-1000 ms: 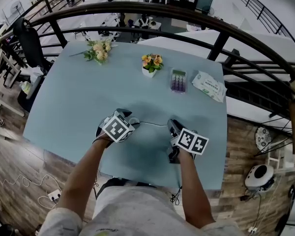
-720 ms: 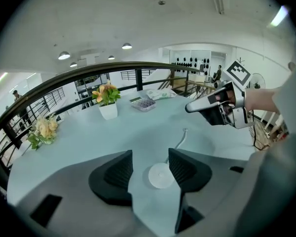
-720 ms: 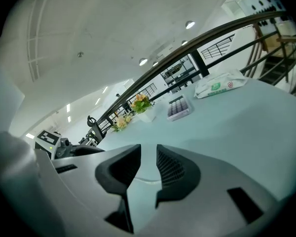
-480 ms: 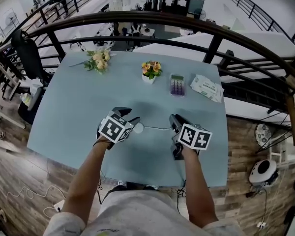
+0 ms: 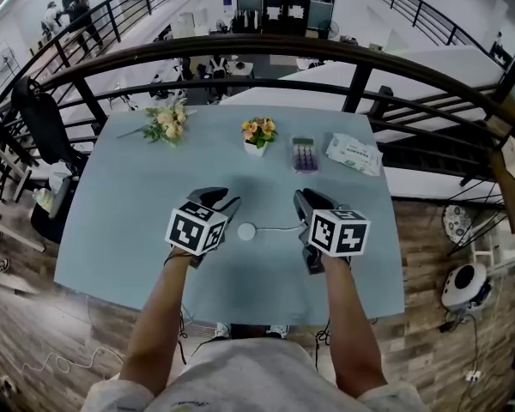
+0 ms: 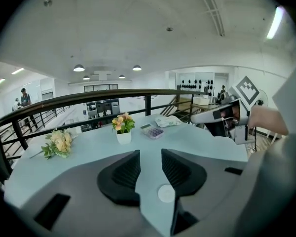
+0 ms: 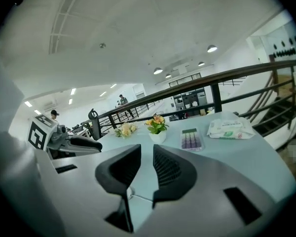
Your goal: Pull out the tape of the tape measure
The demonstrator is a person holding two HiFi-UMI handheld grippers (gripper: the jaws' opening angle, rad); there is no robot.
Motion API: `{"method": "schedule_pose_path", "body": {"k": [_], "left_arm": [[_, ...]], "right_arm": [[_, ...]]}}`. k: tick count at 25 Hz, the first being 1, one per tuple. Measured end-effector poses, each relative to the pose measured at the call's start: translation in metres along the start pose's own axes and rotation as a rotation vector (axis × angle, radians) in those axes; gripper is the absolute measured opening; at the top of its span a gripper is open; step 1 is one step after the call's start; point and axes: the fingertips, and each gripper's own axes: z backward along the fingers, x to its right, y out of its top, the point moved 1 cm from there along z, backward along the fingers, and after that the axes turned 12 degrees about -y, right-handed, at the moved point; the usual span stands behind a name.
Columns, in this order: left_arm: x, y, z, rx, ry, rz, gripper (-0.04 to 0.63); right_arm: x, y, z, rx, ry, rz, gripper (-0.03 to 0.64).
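One round tape measure [image 5: 246, 230] lies on the table [image 5: 120, 196] between two tongs. The left tongs [image 6: 150, 153] are closing on nothing. The right tongs [image 7: 147, 148] stand a little apart, and one thin tape [image 5: 279, 228] reaches them.

Catalogued on the table [image 5: 137, 204], far side, left to right: bouquet [image 5: 167, 122], potted flowers [image 5: 257, 133], purple case [image 5: 303, 154], wipes packet [image 5: 354, 154]; railing [image 5: 360, 80] is seen beyond.
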Motion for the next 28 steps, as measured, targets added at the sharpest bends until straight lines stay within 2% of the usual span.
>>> {"method": "schedule_pose_path", "body": {"k": [7,15,23,28], "left_arm": [[0.001,0.028,0.024,0.091,0.018,-0.005,0.100],[-0.010,0.047,0.053,0.190,0.060,0.003,0.034],[-0.013,0.055,0.068,0.218,0.079,-0.013,0.000],[-0.015,0.060,0.074,0.225,0.092,-0.014,-0.002]], "right_arm": [[-0.018,0.033,0.020,0.074,-0.030,0.097,0.078],[-0.026,0.059,0.047,0.166,-0.078,0.134,0.058],[-0.026,0.064,0.064,0.212,-0.103,0.148,0.008],[-0.030,0.067,0.070,0.231,-0.105,0.166,0.005]]}}
